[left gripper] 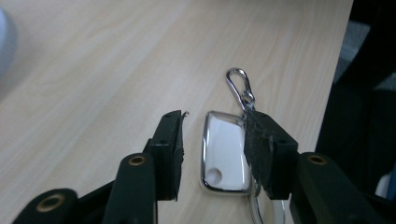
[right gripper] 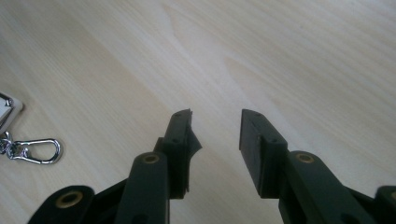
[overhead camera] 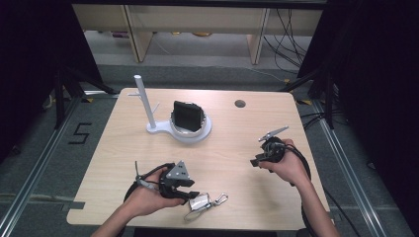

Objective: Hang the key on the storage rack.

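high view, left gripper: held low at the near edge of the table, its tips at the silver key tag
high view, key tag: lies flat near the table's front edge, with its carabiner clip stretched out to the right and a wire ring at its near side
high view, right gripper: held over the right part of the table, well apart from the key tag, tips pointing left
high view, stand: a white stand with an upright peg sits at the far middle, a black pouch upright in its round base

left gripper view, jaws: parted, one on each side of the key tag
left gripper view, contact: the right pad lies against or over the tag's right edge; a gap shows between the left pad and the tag, so no grip yet
left gripper view, clip: the carabiner clip points away from the jaws, flat on the wood

right gripper view, jaws: parted, only bare table between them
right gripper view, key tag: a corner of it and the clip lie at the left edge, well clear of the jaws
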`<move>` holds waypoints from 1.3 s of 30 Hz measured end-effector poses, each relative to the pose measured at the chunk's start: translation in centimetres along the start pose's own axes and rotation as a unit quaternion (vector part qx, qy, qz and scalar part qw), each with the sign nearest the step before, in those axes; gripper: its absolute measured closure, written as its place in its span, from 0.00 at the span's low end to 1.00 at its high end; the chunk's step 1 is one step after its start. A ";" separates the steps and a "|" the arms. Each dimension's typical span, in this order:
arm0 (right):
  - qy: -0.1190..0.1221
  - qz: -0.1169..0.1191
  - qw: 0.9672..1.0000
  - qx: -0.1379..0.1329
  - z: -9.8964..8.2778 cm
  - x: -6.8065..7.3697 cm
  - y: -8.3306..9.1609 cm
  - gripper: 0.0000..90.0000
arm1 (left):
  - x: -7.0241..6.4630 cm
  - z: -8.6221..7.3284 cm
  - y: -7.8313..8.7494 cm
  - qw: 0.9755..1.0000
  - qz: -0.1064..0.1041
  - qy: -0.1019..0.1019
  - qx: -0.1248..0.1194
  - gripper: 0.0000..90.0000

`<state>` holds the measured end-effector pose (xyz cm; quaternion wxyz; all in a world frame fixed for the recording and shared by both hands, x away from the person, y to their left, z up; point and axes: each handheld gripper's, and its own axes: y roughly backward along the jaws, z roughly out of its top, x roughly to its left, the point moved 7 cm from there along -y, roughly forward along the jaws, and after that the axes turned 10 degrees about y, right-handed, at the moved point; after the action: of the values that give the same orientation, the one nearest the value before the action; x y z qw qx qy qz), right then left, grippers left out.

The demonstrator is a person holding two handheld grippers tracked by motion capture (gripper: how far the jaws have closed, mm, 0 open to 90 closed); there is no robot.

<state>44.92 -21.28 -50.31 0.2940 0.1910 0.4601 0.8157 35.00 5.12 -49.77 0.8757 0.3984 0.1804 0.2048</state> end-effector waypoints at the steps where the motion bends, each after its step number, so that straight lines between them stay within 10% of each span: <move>1: 0.009 0.000 1.000 -0.005 0.0 0.0 -0.2 0.72 | -0.2 0.1 -0.2 1.000 0.000 -0.004 0.009 0.65; 9: 0.006 0.009 1.000 0.012 -0.1 0.3 -0.3 0.71 | -2.1 0.7 -2.9 0.999 -0.010 -0.015 0.051 0.64; 14: 0.001 0.008 1.000 0.011 0.1 0.4 -0.1 0.71 | -2.1 0.8 -4.1 0.993 -0.009 -0.071 0.090 0.63; 15: 0.001 0.008 1.000 0.011 0.1 0.4 -0.1 0.71 | -2.4 0.9 -4.5 0.995 -0.012 -0.057 0.078 0.63; 16: 0.002 0.010 1.000 0.011 0.1 0.5 -0.1 0.71 | -2.0 0.9 -4.5 0.992 -0.010 -0.082 0.098 0.63; 20: 0.011 0.013 1.000 0.005 0.2 0.5 -0.2 0.70 | -2.5 1.1 -5.3 0.994 -0.015 -0.067 0.085 0.62; 23: 0.005 0.018 1.000 0.011 0.1 0.6 -0.3 0.70 | -2.4 1.1 -5.8 0.988 -0.015 -0.106 0.112 0.61; 39: 0.016 0.023 1.000 0.004 0.2 0.8 -0.6 0.70 | -3.3 1.3 -7.3 0.979 -0.017 -0.131 0.158 0.63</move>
<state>44.57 -20.39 -50.71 0.2668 0.1903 0.4637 0.8232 34.36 -1.71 -54.12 0.8210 0.5519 0.1013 0.1050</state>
